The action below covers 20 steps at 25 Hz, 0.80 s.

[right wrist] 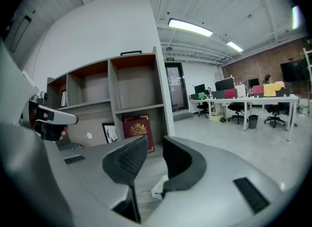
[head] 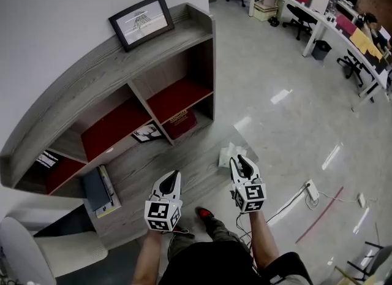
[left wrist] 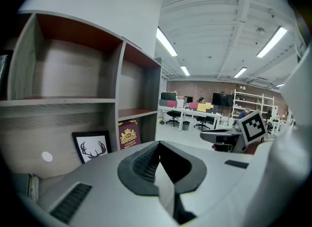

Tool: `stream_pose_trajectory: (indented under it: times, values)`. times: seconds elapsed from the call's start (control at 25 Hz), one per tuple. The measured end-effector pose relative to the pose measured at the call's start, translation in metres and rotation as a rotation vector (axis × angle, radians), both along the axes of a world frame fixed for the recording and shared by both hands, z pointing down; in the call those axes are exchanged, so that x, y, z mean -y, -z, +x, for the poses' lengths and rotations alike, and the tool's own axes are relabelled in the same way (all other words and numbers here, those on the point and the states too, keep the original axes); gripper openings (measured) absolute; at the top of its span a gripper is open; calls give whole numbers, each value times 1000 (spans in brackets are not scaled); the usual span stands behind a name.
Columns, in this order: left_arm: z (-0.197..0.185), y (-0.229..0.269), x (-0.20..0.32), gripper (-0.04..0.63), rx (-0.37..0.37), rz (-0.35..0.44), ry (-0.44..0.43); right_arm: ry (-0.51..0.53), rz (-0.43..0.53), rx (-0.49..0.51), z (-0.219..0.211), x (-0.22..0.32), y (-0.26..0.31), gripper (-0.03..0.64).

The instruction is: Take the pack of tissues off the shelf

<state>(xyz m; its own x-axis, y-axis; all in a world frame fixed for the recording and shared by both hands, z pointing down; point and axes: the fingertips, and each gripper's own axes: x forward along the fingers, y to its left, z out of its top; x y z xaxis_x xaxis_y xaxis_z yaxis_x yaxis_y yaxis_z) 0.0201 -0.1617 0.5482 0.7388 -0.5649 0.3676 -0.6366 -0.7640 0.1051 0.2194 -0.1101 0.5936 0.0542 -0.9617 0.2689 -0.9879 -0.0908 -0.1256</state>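
Note:
The pack of tissues (head: 227, 154), pale and crumpled, lies on the grey wooden bottom ledge of the shelf unit (head: 110, 63), at its right end. My right gripper (head: 241, 160) hovers just behind the pack, its tips over the pack's near edge. In the right gripper view the right gripper (right wrist: 155, 140) shows a clear gap with nothing between the jaws, and a bit of the pack (right wrist: 158, 190) shows below them. My left gripper (head: 174, 174) is held over the ledge to the left, apart from the pack. The left gripper (left wrist: 158, 145) has its jaws together and holds nothing.
A framed picture (head: 142, 21) stands on the shelf top. A maroon box (head: 182, 121) and a small deer picture (head: 147, 132) lean in the lower compartments. Books (head: 98, 190) lie on the ledge at left. A chair (head: 24, 247) is at the lower left, and a power strip (head: 312, 190) lies on the floor at right.

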Motion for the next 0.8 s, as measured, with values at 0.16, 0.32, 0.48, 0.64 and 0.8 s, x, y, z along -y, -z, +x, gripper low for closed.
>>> stream_pose_trajectory:
  times: [0.16,0.32,0.48,0.64,0.8]
  values:
    - [-20,20,4,8,-24,43,45,57,64,-24,-25,8,35,100]
    - [-43,41,7,6,-46,82,98,119,121,-36,-55,14,64,77]
    - [-69,56,10,8,-58,115,162,209,169,-36,-91,23,88,69]
    - [-94,65,7,8,-59,140,218,290,200,-29,-126,27,103,57]
    - [-116,69,2,7,-60,155,276,373,217,-28,-157,29,110,47]
